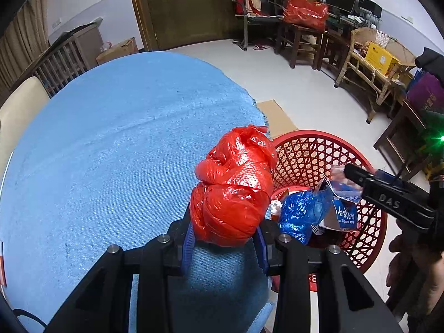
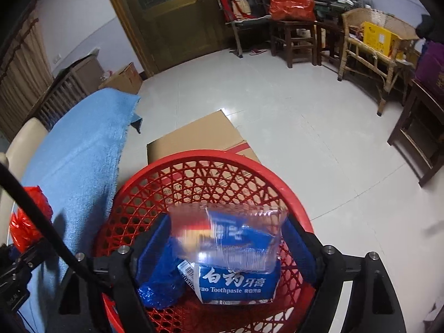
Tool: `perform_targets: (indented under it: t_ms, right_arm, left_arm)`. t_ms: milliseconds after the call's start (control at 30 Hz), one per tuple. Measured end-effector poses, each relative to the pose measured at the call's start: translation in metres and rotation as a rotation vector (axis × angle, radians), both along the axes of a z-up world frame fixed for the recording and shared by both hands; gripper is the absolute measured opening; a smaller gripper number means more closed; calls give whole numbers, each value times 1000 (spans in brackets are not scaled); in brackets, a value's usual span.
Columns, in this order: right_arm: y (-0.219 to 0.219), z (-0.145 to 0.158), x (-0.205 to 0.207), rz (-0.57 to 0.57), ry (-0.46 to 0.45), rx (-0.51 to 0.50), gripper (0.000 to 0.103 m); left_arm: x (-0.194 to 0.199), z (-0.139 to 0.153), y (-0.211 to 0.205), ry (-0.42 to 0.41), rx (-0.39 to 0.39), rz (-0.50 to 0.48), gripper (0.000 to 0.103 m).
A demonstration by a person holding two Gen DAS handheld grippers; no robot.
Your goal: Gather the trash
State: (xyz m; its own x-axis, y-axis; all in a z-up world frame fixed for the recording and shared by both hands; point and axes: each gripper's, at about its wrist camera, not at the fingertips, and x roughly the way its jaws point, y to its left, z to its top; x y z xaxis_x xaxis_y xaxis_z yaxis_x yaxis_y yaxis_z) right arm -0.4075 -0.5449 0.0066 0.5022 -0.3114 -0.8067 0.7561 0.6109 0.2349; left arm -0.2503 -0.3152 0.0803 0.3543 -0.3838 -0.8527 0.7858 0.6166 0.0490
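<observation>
My left gripper [image 1: 225, 237] is shut on a crumpled red plastic bag [image 1: 234, 186] at the right edge of the blue-clothed table [image 1: 111, 144], beside the red lattice basket [image 1: 319, 155]. My right gripper [image 2: 227, 238] is over the basket [image 2: 155, 194], its jaws wide apart, with a blurred clear plastic wrapper [image 2: 230, 236] between them; I cannot tell if they touch it. The basket holds a toothpaste box [image 2: 236, 283] and a crumpled blue bag [image 2: 158, 291]. The right gripper [image 1: 349, 173] also shows in the left wrist view with the wrapper [image 1: 342, 183] at its tips.
A flat cardboard box [image 2: 194, 138] lies on the floor behind the basket. Wooden chairs [image 1: 299, 38], a rattan bench [image 1: 369, 66] with a yellow box, another red bag [image 1: 305, 9] and a door [image 1: 183, 8] stand at the far wall. A cream chair back [image 1: 19, 102] is at the table's left.
</observation>
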Motion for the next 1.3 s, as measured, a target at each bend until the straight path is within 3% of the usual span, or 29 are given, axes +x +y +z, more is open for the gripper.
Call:
perform_targets:
  t_ms: [633,967,1033,1133,1300]
  right_arm:
    - [10,51,-95,-128,-149,-22,87]
    - [8,59,-115,-170,-181,-13,87]
    - [8,61,-114,-166,-184,-15,87]
    - [9,62,-111,-160,-187,-18,87]
    - [12,63,-108,-153,-191,-20,87]
  left_arm:
    - [-40,-5,-50,40,6,-118,39]
    - [-47,-18,-73,42,61,-160,39]
    - [-45,-21,-78,33,79,-153,42]
    - [-37,-29,-81,41,118,-126,63]
    - [-36,-28,-81,67,101,-127,68]
